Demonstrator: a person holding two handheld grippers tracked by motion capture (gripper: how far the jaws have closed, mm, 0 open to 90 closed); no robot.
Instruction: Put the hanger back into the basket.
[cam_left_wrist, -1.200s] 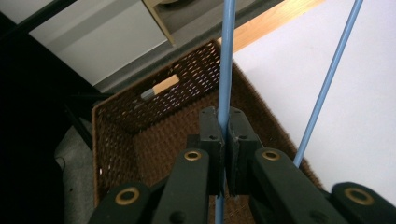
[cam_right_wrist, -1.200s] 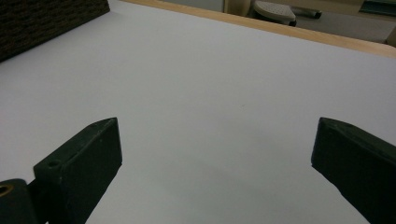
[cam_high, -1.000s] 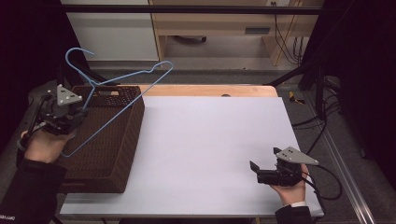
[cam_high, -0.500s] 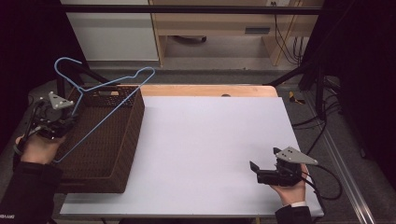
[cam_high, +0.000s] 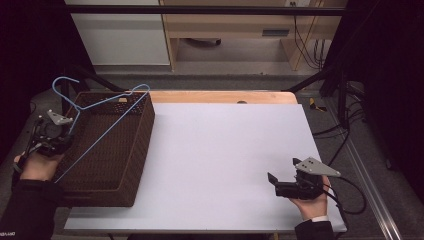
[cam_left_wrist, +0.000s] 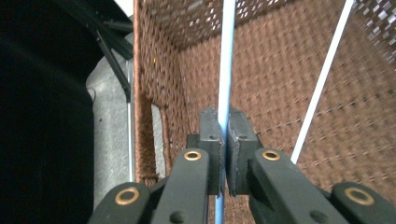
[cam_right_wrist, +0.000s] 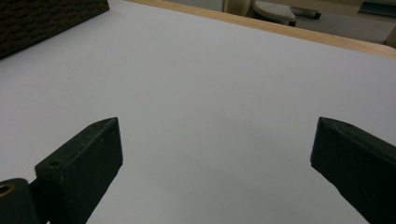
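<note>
Here, hanger (cam_high: 102, 117) overhangs basket (cam_high: 140, 150) rim.

left gripper (cam_high: 50, 134) sat at basket's left edge, gripping blue wire hanger (cam_high: 102, 116) | hanger leaned over brown wicker basket (cam_high: 131, 150), hook up | right gripper (cam_high: 283, 183) rested on white table (cam_high: 220, 150), near right corner, jaws apart

A white table top (cam_high: 225, 160) with a pale wooden far edge (cam_high: 220, 96) fills the middle. Beyond it lies grey floor (cam_high: 225, 80), then a white cabinet (cam_high: 120, 37) at far left beside a light wooden bench (cam_high: 235, 22). Black cables (cam_high: 302, 45) hang at far right, and dark curtains (cam_high: 390, 75) close both sides.
</note>
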